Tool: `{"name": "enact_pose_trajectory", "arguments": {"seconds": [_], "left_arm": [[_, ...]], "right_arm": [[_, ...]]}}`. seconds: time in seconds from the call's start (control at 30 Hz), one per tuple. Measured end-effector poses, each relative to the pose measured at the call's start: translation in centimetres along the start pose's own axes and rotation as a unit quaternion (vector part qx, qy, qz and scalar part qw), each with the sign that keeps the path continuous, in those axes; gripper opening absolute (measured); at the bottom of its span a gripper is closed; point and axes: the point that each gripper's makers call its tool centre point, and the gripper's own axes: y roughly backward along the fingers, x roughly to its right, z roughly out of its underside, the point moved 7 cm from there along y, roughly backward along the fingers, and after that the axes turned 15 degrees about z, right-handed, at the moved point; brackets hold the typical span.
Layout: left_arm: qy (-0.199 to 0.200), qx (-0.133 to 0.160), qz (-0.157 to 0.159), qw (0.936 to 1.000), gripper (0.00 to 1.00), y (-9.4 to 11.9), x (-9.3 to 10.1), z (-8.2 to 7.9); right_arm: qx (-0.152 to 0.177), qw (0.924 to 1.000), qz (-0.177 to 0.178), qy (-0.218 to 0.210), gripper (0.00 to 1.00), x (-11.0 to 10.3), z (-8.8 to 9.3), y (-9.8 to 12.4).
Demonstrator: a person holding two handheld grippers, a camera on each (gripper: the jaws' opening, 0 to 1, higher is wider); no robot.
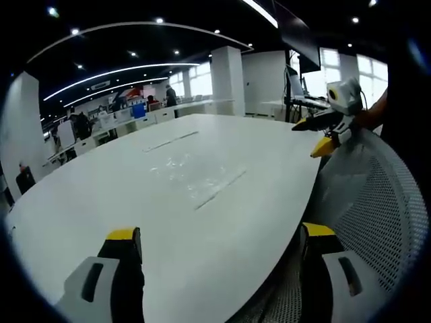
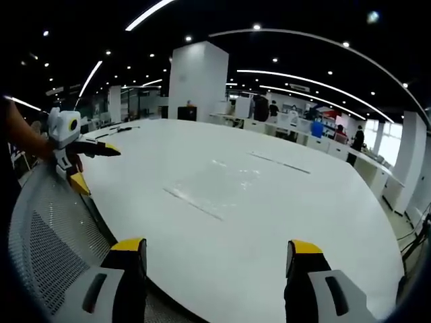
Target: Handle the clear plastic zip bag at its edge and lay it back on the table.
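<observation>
Clear zip bag point(image 1: 195, 176) flat on the white table point(image 1: 87, 202), near the middle, well apart from both grippers; in the right gripper view the same bag point(image 2: 225, 182) spread on the tabletop ahead, its long zip edge toward the camera.

Left gripper point(image 1: 219, 245) low over the near table edge, jaws wide apart, nothing between them; yellow tips at either side, one over the table, one over the mesh chair back point(image 1: 377, 208).

Right gripper point(image 2: 215, 252) likewise spread wide and empty, above the table edge; seen from the left gripper view off to the right point(image 1: 322, 134), beyond the chair, jaws parted.

Mesh chair beside the table in both views; white pillar point(image 2: 197, 81) and desks with people far behind; ceiling light strips overhead.
</observation>
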Motion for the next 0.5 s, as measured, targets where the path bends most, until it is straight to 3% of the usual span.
{"name": "enact_pose_trajectory", "arguments": {"seconds": [0.5], "left_arm": [[0.008, -0.006, -0.004, 0.9999, 0.96, 0.19, -0.48, 0.33]], "right_arm": [[0.001, 1.0, 0.001, -0.002, 0.85, 0.1, 0.01, 0.01]]}}
